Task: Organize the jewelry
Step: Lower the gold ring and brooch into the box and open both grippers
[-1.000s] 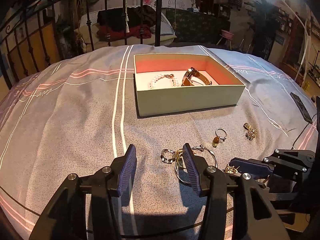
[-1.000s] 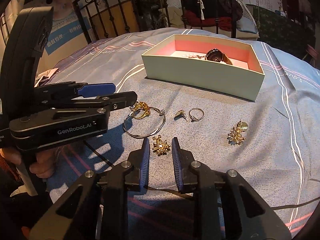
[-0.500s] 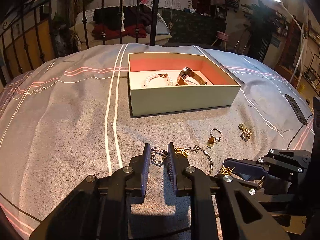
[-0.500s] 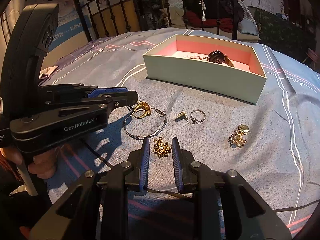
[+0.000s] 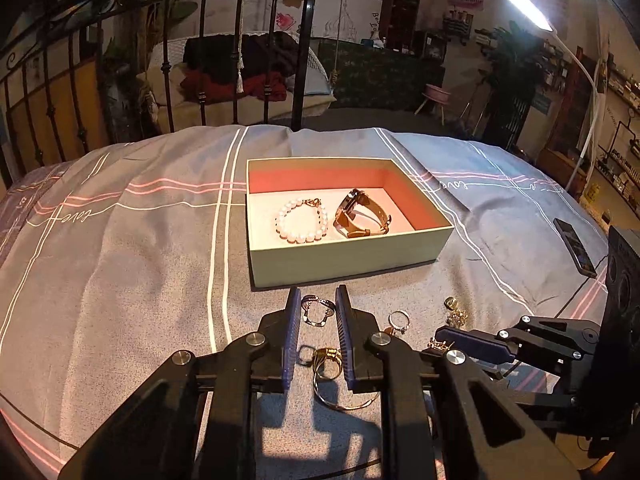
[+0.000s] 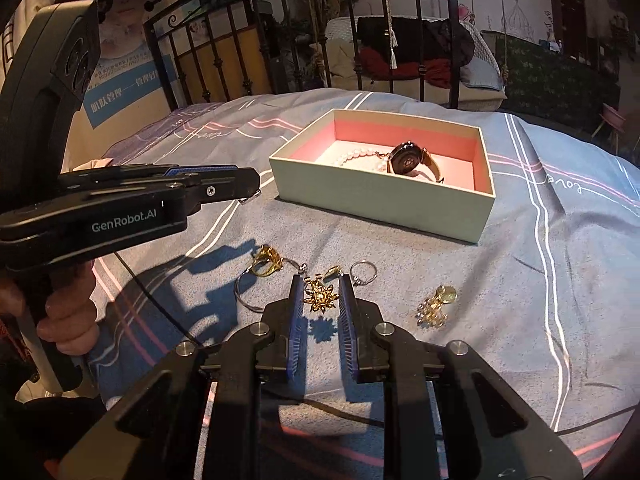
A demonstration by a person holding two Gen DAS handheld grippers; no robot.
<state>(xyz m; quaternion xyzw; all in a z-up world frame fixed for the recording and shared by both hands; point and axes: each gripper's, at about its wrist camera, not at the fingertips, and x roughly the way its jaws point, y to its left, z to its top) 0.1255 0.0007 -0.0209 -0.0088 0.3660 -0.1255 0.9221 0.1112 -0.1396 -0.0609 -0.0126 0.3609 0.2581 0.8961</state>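
My left gripper is shut on a twisted silver ring, held just above the bedspread in front of the pale green box. In the right wrist view my right gripper is shut on a gold flower-shaped earring, whose shadow falls on the cloth below. The box holds a pearl bracelet and a watch. On the bed lie a gold ring on a thin bangle, a small stone ring and a gold cluster earring.
A phone lies on the bedspread at the far right, with a dark cable nearby. A black iron bed rail stands behind the box. A hand holds the left gripper's handle at the left edge.
The left gripper's jaws closed on the silver ring and rose with it toward the box. The right gripper tightened on the gold flower earring and lifted it off the cloth.
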